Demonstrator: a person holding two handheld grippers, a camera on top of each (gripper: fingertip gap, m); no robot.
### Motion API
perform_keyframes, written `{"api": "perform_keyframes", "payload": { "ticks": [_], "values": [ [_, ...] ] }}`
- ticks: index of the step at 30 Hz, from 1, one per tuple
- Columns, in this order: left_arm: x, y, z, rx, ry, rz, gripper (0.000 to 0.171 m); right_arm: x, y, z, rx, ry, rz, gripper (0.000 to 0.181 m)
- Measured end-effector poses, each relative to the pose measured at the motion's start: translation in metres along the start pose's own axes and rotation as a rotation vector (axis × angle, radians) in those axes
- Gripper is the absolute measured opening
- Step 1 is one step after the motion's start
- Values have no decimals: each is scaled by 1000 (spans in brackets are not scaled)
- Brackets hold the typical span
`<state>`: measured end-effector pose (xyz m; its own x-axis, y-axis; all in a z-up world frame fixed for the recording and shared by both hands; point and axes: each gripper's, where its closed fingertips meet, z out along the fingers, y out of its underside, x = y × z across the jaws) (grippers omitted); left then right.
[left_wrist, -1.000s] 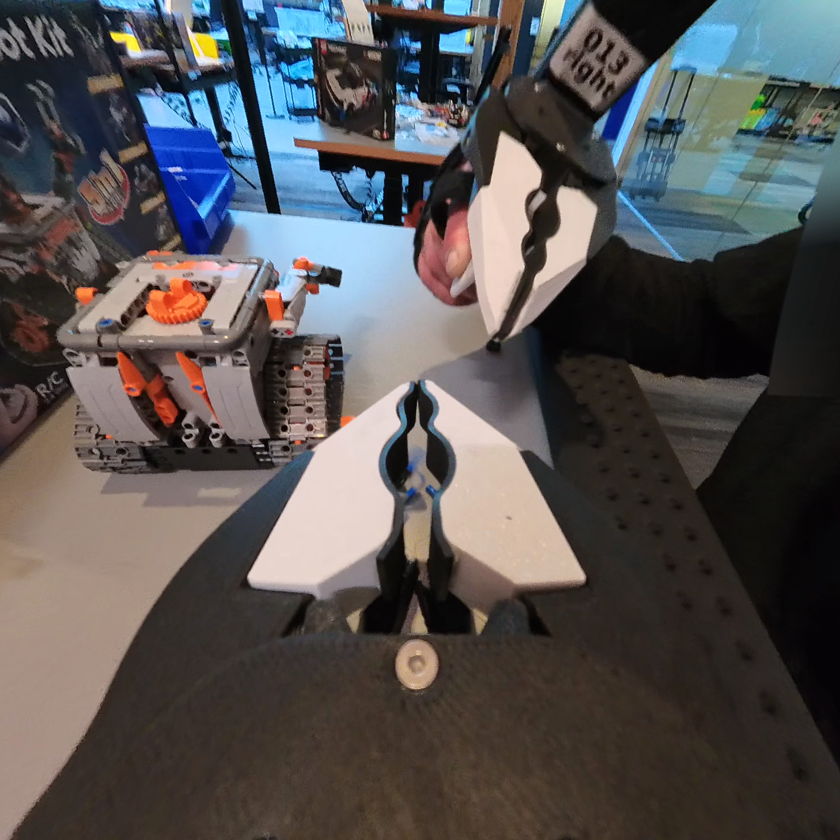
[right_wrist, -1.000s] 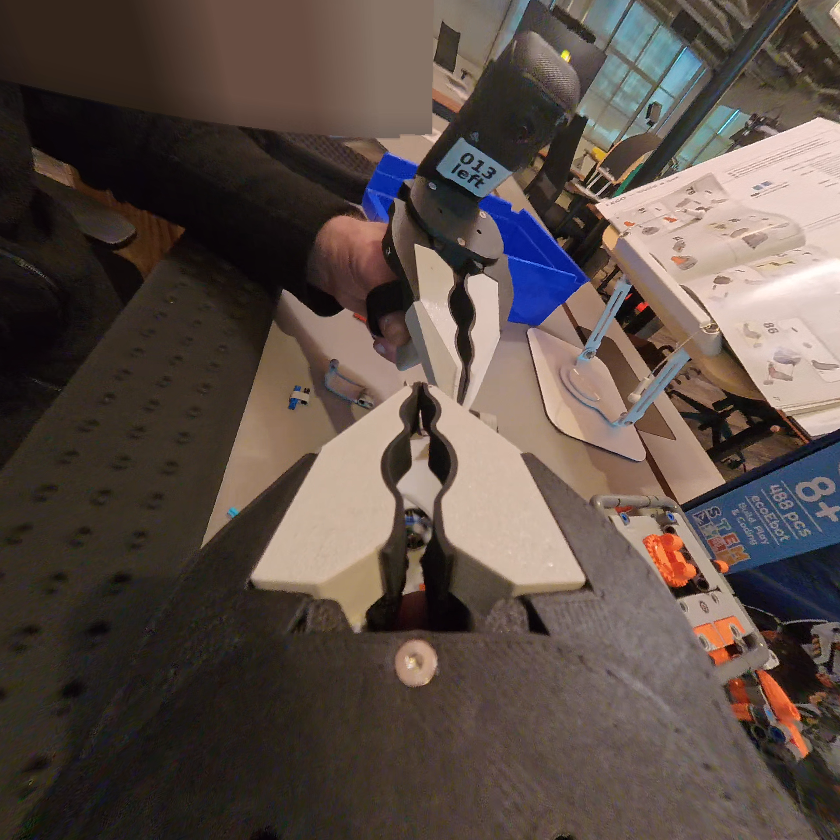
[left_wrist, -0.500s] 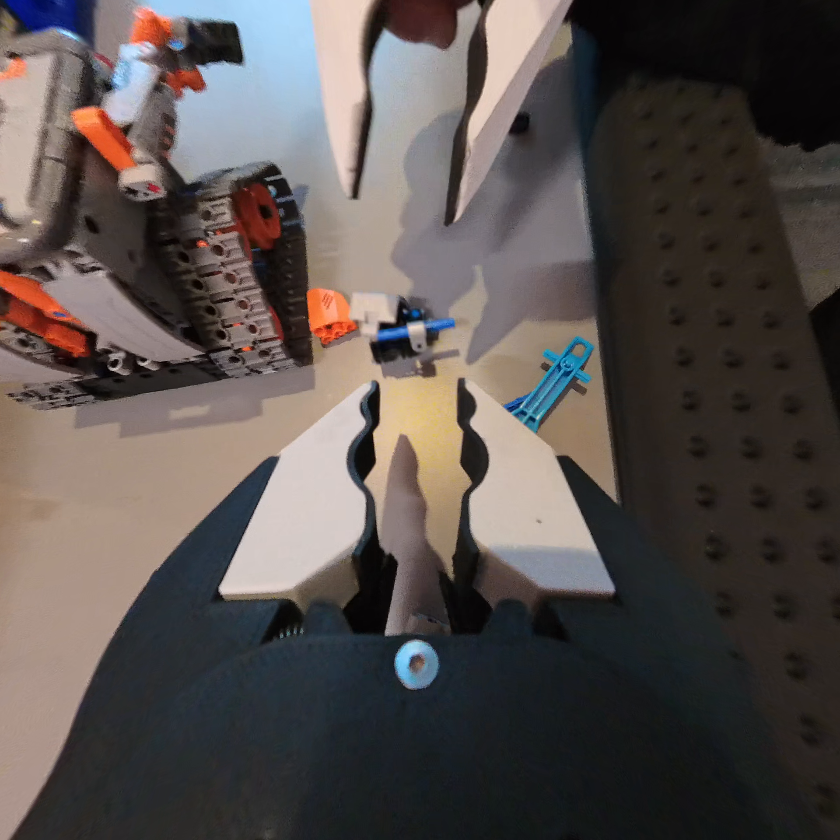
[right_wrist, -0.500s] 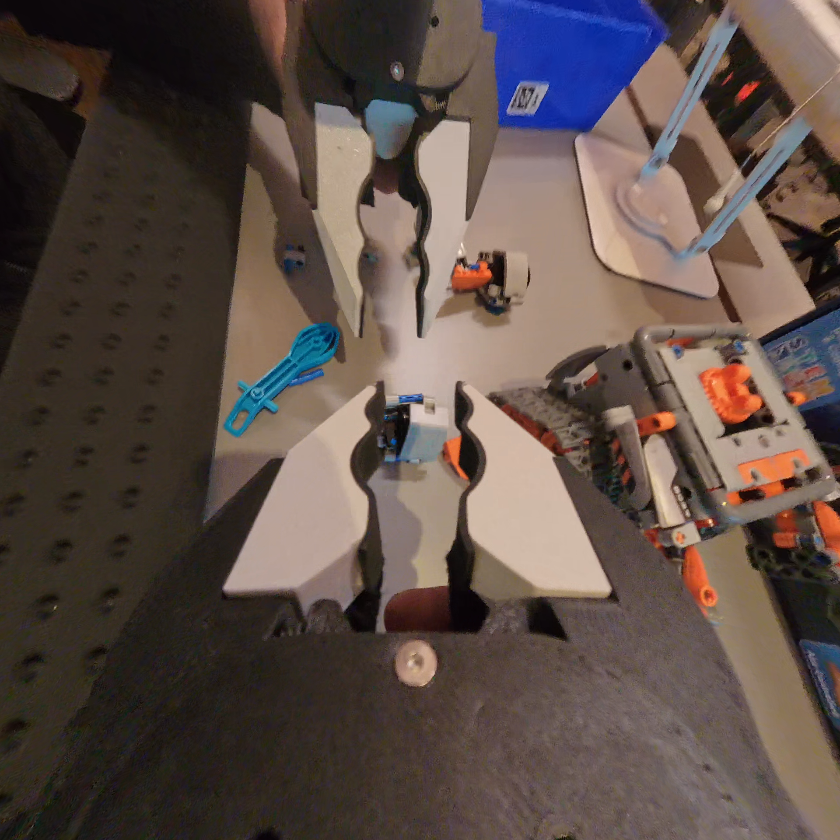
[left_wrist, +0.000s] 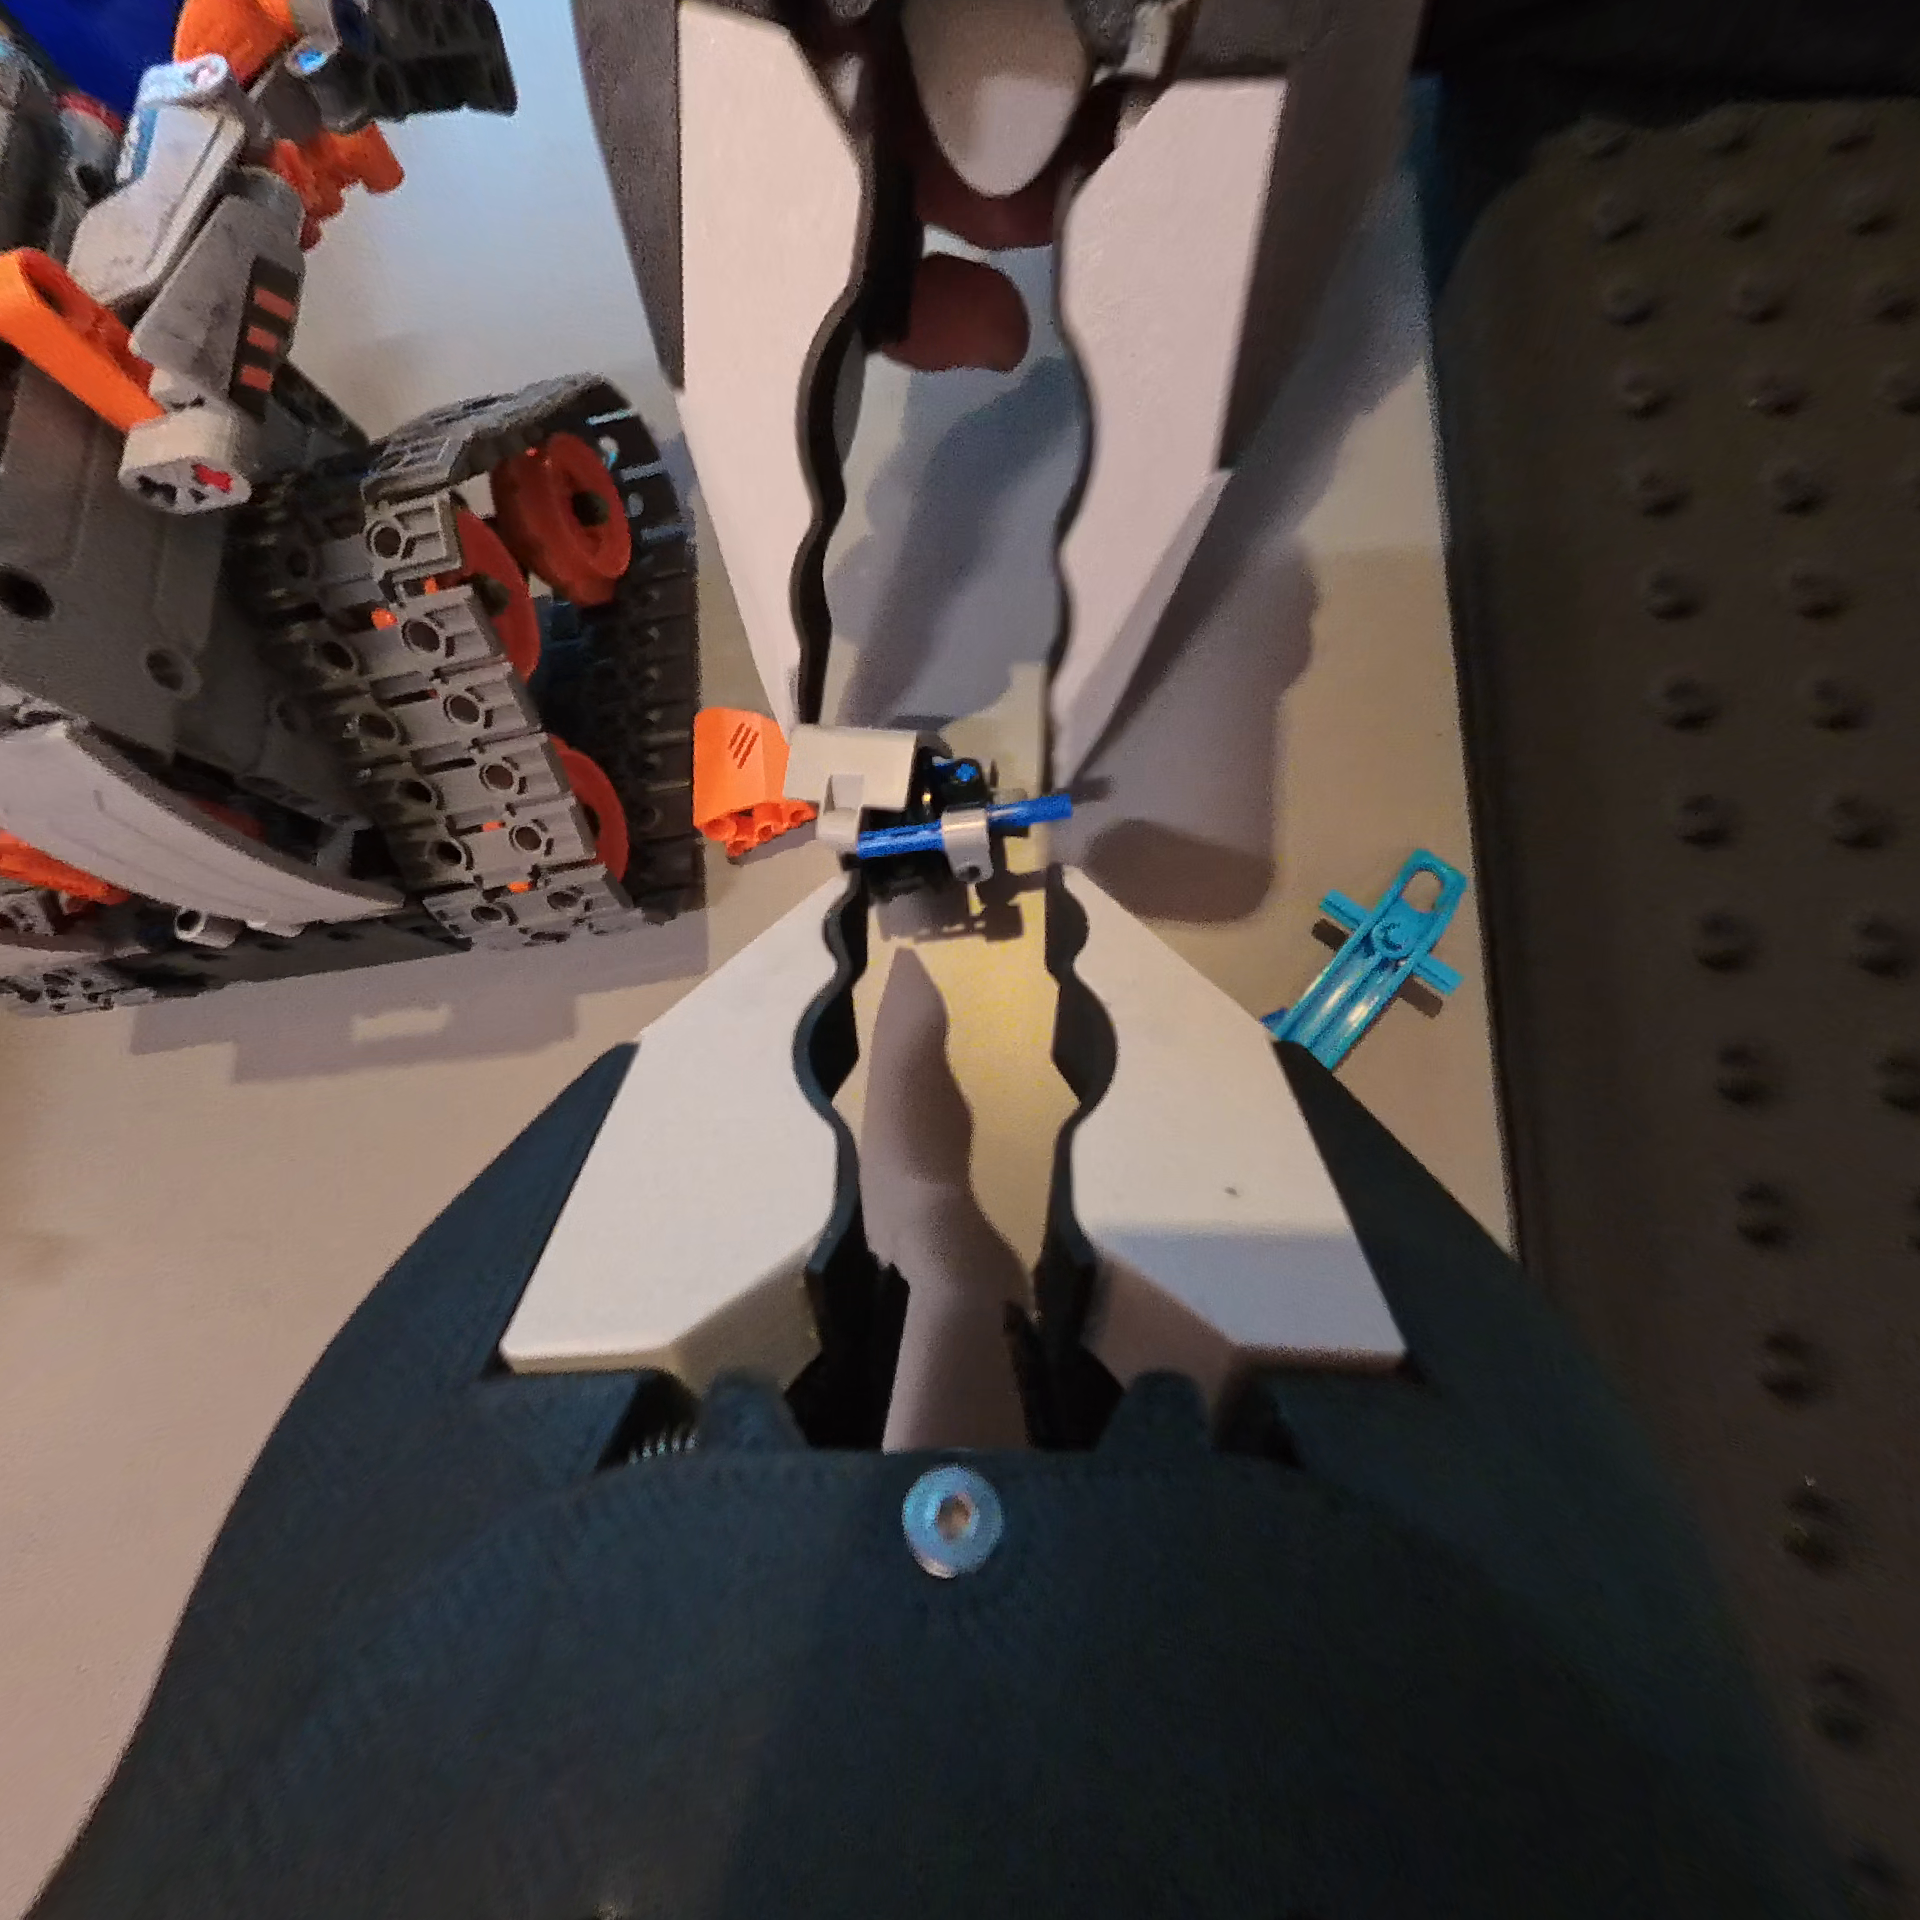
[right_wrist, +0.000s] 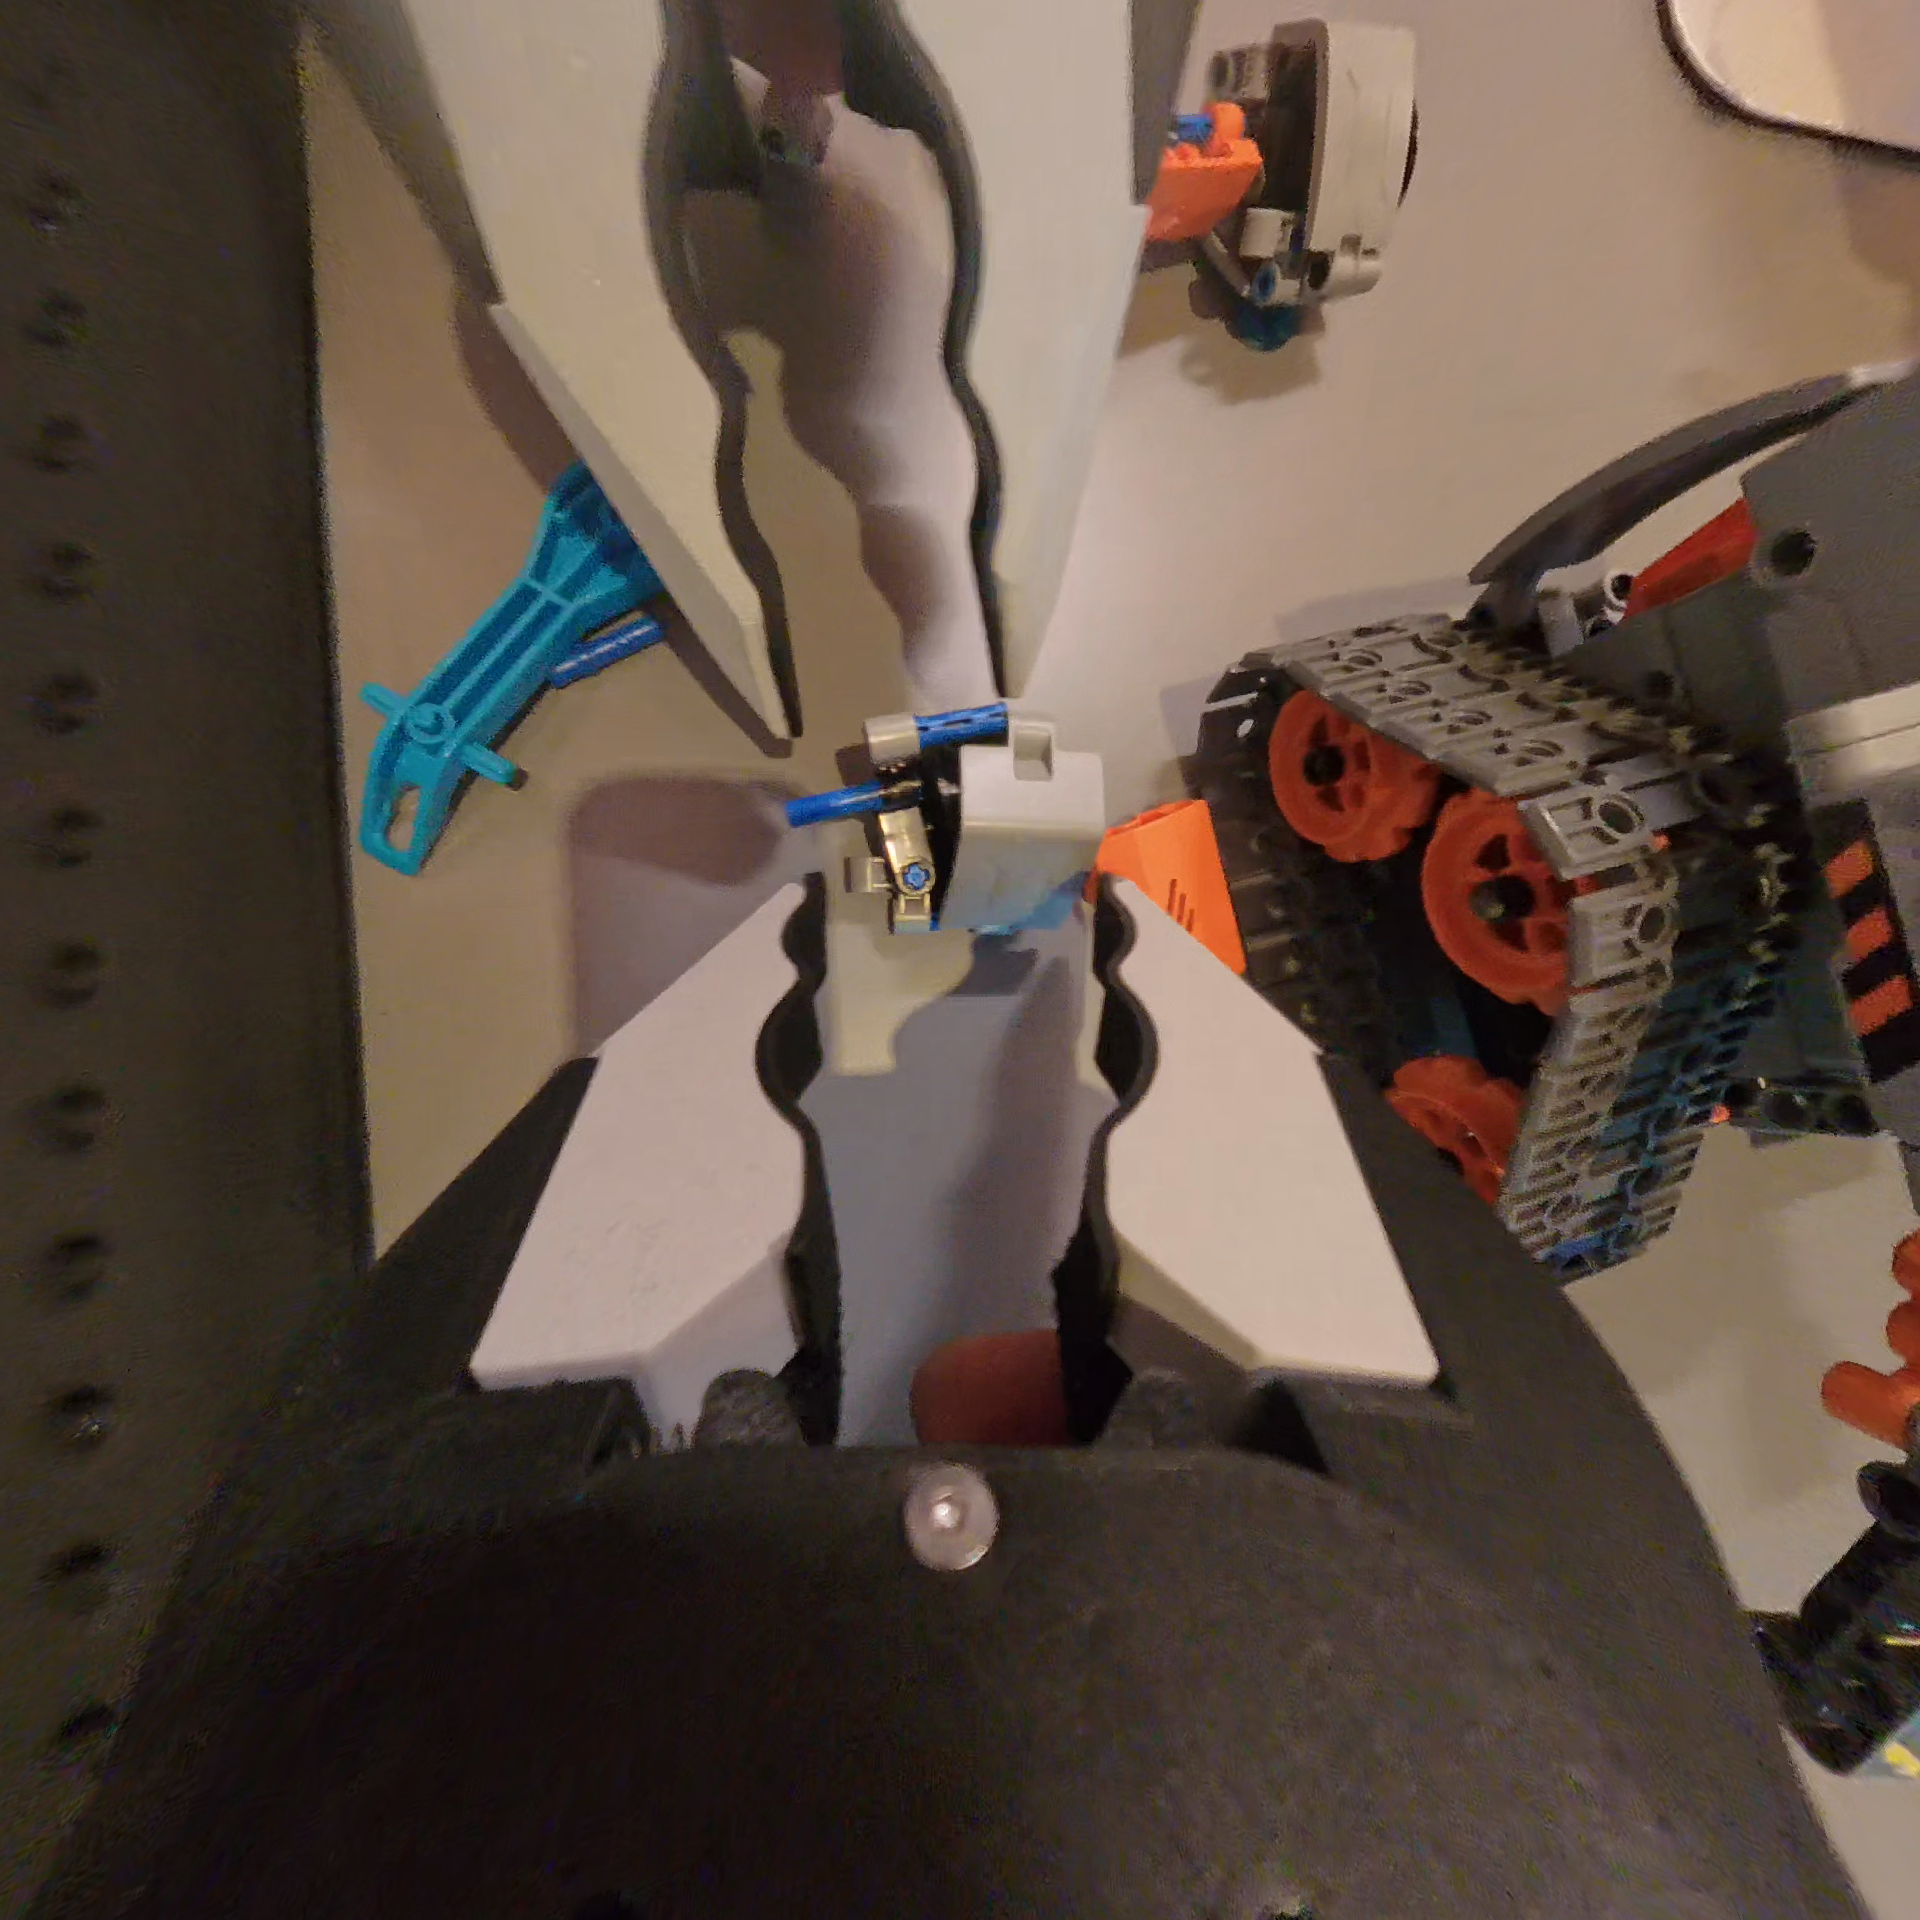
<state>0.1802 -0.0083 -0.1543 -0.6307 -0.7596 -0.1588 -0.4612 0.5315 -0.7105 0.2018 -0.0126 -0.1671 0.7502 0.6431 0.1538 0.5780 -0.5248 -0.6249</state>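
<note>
While both point down at the pale counter (left_wrist: 260, 1195) from opposite sides, the left gripper (left_wrist: 951, 914) and the right gripper (right_wrist: 951, 904) each stand with jaws spread wide and hold nothing. Between their tips lies a small brick assembly (right_wrist: 977, 831) of grey, black and blue parts with a blue axle (left_wrist: 966, 816) through it, just beyond each gripper's fingertips; contact cannot be told. An orange wedge piece (left_wrist: 738, 774) sits touching the assembly at its 9 o'clock in the left wrist view. Just past that stands a tracked brick vehicle (left_wrist: 436, 665) with orange wheels. At 3 o'clock of the assembly in that view lies a turquoise brick tool (left_wrist: 1371, 961), near a dark perforated mat (left_wrist: 1683, 727). In the right wrist view, another small grey-and-orange assembly (right_wrist: 1288, 177) rests at 1 o'clock.
</note>
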Motion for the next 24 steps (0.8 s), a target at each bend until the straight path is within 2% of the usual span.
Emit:
{"api": "perform_keyframes", "payload": {
  "ticks": [2,3,12,19,24],
  "values": [
    [1,-3,2,13,3,-4,27,2,-1,1,17,-5,12,35],
    [0,-3,2,13,-7,-2,26,3,-1,1,22,-6,12,33],
    [0,-3,-1,58,7,-11,19,0,-4,0,24,-20,29,33],
    [3,-5,-9,81,-11,6,25,6,-11,-10,82,-6,72,39],
    [2,-7,-4,76,-39,25,16,5,-14,-3,102,-31,73,24]
  ]
}}
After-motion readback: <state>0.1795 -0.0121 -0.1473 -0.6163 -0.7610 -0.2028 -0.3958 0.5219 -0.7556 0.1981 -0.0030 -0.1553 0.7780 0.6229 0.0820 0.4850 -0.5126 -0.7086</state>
